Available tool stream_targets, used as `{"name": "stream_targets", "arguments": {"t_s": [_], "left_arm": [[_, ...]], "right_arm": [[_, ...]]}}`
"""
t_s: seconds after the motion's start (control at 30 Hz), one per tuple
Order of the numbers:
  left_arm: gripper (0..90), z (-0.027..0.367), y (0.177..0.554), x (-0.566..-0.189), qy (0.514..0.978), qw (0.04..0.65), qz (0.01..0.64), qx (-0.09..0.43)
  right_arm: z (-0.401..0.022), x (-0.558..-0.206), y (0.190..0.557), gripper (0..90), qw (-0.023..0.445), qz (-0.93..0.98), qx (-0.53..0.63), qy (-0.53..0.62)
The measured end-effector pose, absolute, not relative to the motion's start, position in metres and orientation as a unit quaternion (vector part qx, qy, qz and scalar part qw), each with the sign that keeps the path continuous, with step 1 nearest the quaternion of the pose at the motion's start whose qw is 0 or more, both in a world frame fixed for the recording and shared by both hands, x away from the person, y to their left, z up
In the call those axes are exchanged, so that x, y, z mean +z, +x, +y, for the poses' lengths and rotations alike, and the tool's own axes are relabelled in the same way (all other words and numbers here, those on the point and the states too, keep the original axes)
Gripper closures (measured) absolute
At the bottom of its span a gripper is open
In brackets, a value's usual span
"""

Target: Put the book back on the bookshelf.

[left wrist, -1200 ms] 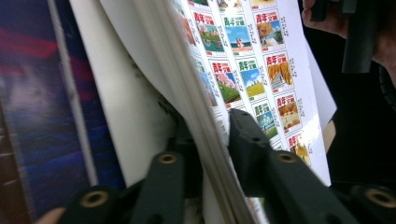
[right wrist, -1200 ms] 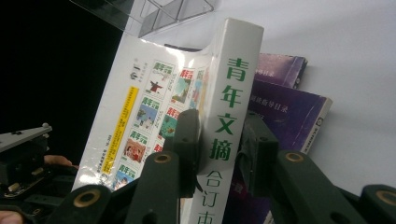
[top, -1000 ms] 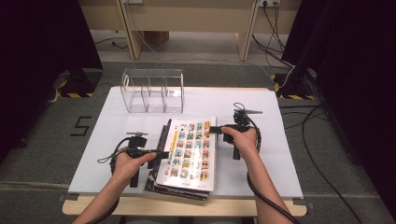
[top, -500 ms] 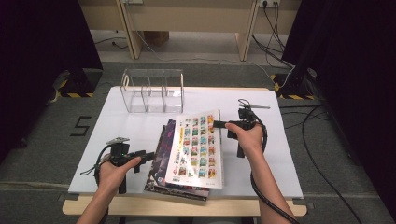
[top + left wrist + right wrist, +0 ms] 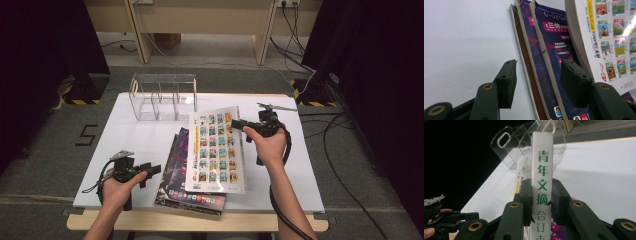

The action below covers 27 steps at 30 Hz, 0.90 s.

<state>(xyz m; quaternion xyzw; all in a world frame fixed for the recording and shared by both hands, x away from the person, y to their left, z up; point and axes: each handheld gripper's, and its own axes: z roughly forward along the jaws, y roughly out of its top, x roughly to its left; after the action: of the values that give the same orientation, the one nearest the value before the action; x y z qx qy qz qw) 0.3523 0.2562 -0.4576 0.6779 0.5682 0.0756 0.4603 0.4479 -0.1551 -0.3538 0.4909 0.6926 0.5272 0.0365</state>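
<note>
With R claw (image 5: 239, 125) clamped on white book (image 5: 216, 149) spine, long axis runs ahead of jaws toward clear rack (image 5: 162, 96) just beyond. L claw (image 5: 152, 169) spread, empty, beside purple stack (image 5: 182, 170); R hand nearer rack.

A thick white magazine (image 5: 216, 149) with rows of little pictures on its cover sits mid-frame, tilted up off the purple magazines (image 5: 182, 172) below it
</note>
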Motion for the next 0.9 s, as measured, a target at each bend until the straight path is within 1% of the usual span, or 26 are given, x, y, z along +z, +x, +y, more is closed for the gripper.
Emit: {"name": "stream_targets", "arguments": {"t_s": [0.23, 0.67, 0.83, 0.9], "left_arm": [[46.8, 0.257, 0.351, -0.462, 0.677, 0.454, 0.574, 0.075], [45.6, 0.261, 0.351, -0.465, 0.679, 0.444, 0.579, 0.082], [45.5, 0.264, 0.350, -0.470, 0.677, 0.441, 0.584, 0.080], [45.5, 0.264, 0.350, -0.469, 0.677, 0.442, 0.583, 0.081]], "right_arm": [[-0.146, -0.340, 0.442, 74.6, 0.065, 0.685, 0.543, 0.481], [-0.140, -0.322, 0.443, 74.6, 0.079, 0.684, 0.554, 0.468], [-0.136, -0.315, 0.445, 74.6, 0.091, 0.681, 0.562, 0.461], [-0.132, -0.312, 0.445, 74.5, 0.105, 0.679, 0.566, 0.456]]}}
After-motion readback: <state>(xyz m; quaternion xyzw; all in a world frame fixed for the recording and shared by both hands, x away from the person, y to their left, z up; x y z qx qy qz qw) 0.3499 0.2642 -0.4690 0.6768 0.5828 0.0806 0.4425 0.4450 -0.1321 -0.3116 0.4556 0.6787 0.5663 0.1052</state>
